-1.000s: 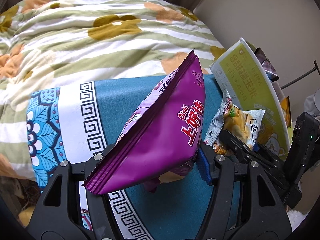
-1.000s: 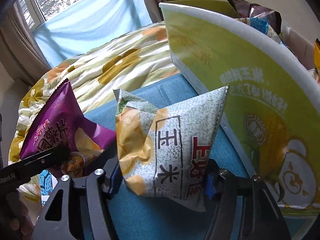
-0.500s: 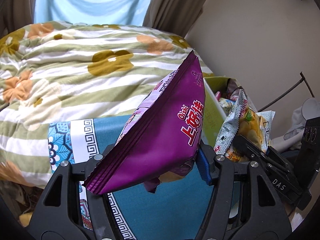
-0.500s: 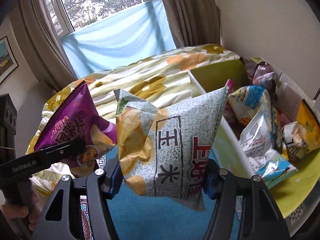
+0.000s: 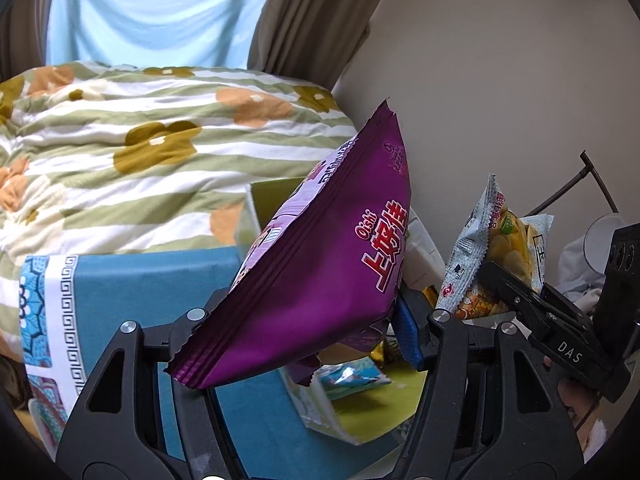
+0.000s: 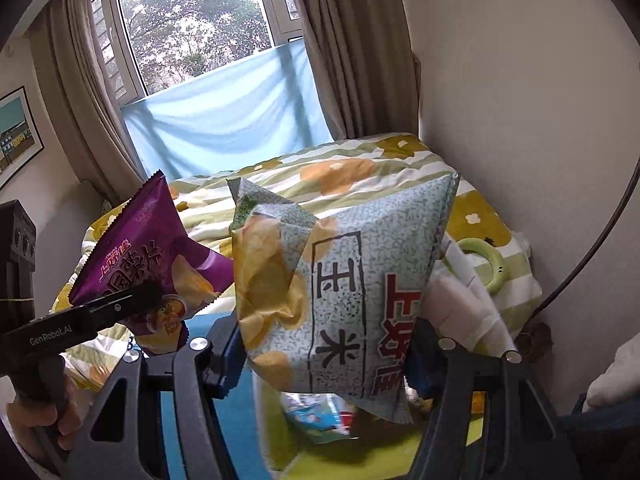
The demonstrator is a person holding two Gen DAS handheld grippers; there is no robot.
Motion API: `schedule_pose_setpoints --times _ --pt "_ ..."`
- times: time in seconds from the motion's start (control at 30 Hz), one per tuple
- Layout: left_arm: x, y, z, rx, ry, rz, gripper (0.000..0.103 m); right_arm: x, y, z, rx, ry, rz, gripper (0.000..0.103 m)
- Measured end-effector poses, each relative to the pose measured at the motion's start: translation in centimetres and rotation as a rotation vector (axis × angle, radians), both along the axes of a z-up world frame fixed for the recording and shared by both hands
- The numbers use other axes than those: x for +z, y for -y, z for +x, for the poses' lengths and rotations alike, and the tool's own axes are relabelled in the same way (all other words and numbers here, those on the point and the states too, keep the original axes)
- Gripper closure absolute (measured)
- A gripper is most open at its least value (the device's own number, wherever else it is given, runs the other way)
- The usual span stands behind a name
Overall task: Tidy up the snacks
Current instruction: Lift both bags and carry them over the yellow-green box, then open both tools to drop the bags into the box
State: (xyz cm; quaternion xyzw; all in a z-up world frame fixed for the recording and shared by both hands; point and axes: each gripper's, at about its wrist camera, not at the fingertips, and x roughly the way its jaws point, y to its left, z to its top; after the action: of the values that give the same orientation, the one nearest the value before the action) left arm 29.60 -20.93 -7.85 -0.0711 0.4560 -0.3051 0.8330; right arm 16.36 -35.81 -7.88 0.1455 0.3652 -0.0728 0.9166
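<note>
Left gripper point(image 5: 304, 336): the fingers are closed on the lower body of the purple chip bag point(image 5: 320, 276), which stands tilted, its sealed top corner pointing up and away. The bag is held clear of every surface.

Right gripper point(image 6: 324, 356): the fingers are clamped across the lower part of the pale corn-snack bag point(image 6: 344, 280), held upright and off the ground. Its upper left corner is folded over.

Handling, as a judgement: both bags are air-filled foil pouches, light, soft and smooth-skinned. The contents are brittle, so a hard squeeze risks crushing them or bursting a seam. A hold across the body, as here, deforms the pouch. The crimped end seams are flatter and stiffer and should slip less.

Below and just beyond both bags lies the open yellow-green box point(image 5: 360, 416), with other snack packets point(image 6: 316, 416) on its floor. The purple bag overhangs the box's near wall; the corn-snack bag hangs over its interior, though the blurred lower edge of the right view makes the exact spot uncertain.

The box stands on a teal cloth point(image 5: 132, 292). Beyond it is the bed with a flowered quilt point(image 5: 132, 136), then the curtained window point(image 6: 200, 28).
</note>
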Motion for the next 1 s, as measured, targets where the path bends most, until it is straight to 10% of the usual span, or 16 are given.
schedule_pose_setpoints --times 0.23,0.3,0.7,1.0 --pt "-2.3 7.9 -0.9 0.033 -0.071 -0.026 0.035 -0.5 7.1 -0.3 0.053 -0.014 0.010 0.043" --pt "-3.3 9.1 -0.8 0.081 -0.071 0.030 0.001 -0.7 8.5 0.1 0.071 -0.028 0.011 0.043" --pt "-4.1 3.3 -3.2 0.272 -0.064 0.145 0.001 -2.4 10.0 0.3 0.219 -0.052 0.058 0.043" --pt "-1.7 2.2 -4.5 0.276 -0.006 0.176 0.001 2.0 8.4 3.6 0.335 0.031 0.004 0.043"
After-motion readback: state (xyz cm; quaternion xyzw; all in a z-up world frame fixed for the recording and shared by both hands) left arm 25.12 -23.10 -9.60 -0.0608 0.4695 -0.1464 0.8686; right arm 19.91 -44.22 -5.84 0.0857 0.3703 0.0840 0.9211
